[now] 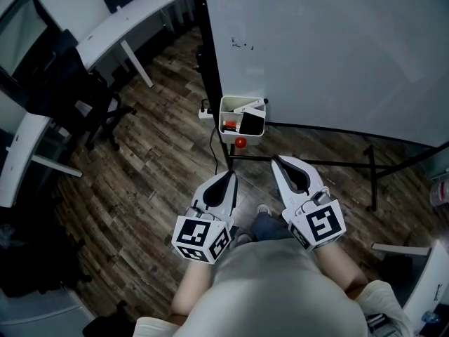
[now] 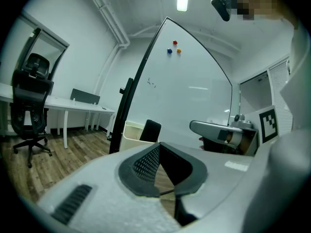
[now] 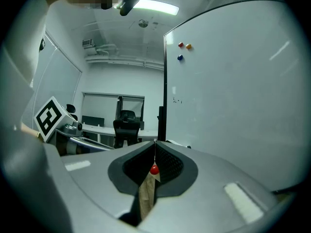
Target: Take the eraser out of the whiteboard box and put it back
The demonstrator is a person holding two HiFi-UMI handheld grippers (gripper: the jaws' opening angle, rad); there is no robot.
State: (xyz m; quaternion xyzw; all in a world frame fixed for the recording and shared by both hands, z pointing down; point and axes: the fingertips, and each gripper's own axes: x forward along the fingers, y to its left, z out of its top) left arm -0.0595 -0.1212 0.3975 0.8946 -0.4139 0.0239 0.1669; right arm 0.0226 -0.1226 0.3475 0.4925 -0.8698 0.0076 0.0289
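A white box (image 1: pixel 226 108) hangs at the lower left corner of the whiteboard (image 1: pixel 330 41). A black eraser (image 1: pixel 251 123) stands in it beside markers; the left gripper view shows this eraser (image 2: pixel 149 129) sticking up out of the box (image 2: pixel 129 134). A red round magnet (image 1: pixel 240 142) sits just under the box. Both grippers hang short of the box and touch nothing. My left gripper (image 1: pixel 231 176) is shut and empty, as its own view (image 2: pixel 159 144) confirms. My right gripper (image 1: pixel 276 160) is shut too, its tips meeting (image 3: pixel 155 142) with nothing held.
A black office chair (image 1: pixel 91 104) stands at the left by white desks (image 1: pixel 133 20). The whiteboard's black stand legs (image 1: pixel 337 163) run along the wooden floor on the right. A power strip (image 1: pixel 205 112) and a cable lie by the stand's post.
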